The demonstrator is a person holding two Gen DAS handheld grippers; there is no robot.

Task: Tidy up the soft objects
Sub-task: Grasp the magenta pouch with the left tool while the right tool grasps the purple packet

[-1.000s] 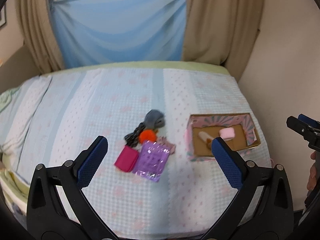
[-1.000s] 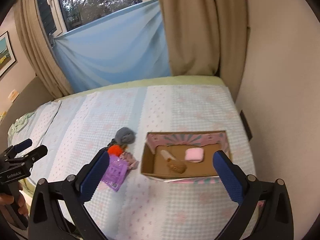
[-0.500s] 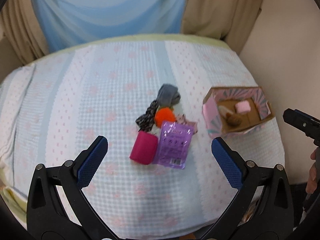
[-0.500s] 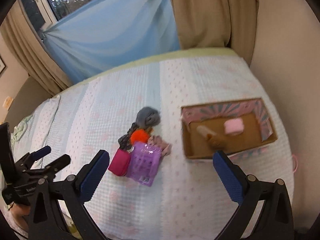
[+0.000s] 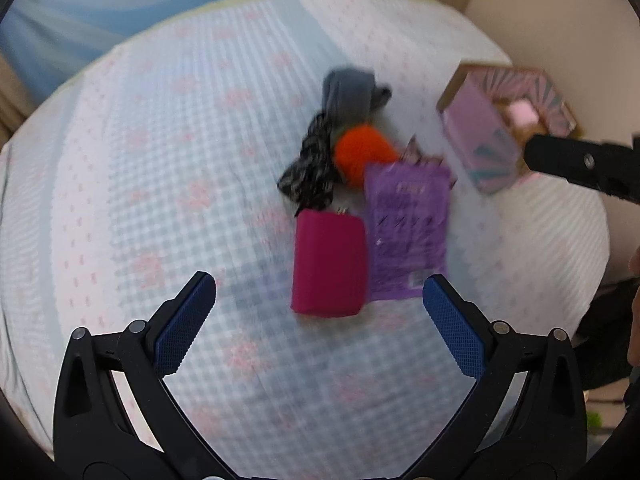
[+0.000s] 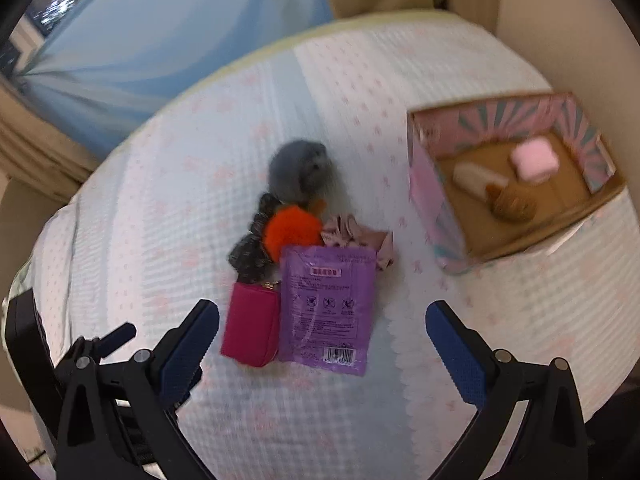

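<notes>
Black claw [image 5: 319, 316], blue textured pads [image 5: 185, 322], silver screws

On the bed [image 6: 500, 320] lie six loose things: one magenta pouch [image 6: 250, 330], one purple packet [image 6: 326, 308], one orange pompom [image 6: 292, 232], one grey fuzzy ball [image 6: 298, 170], one dark patterned scrunchie [image 6: 250, 248] and one pink scrunchie [image 6: 360, 238]. One cardboard box [image 6: 424, 184] holds three items: one pink block [image 6: 534, 160], one cream piece [image 6: 474, 178], one brown piece [image 6: 512, 204].

A quilted pale-blue bed [image 6: 168, 184] carries a clustered pile of soft items [image 6: 304, 264], with an open cardboard box [image 6: 424, 200] at three o'clock.
</notes>
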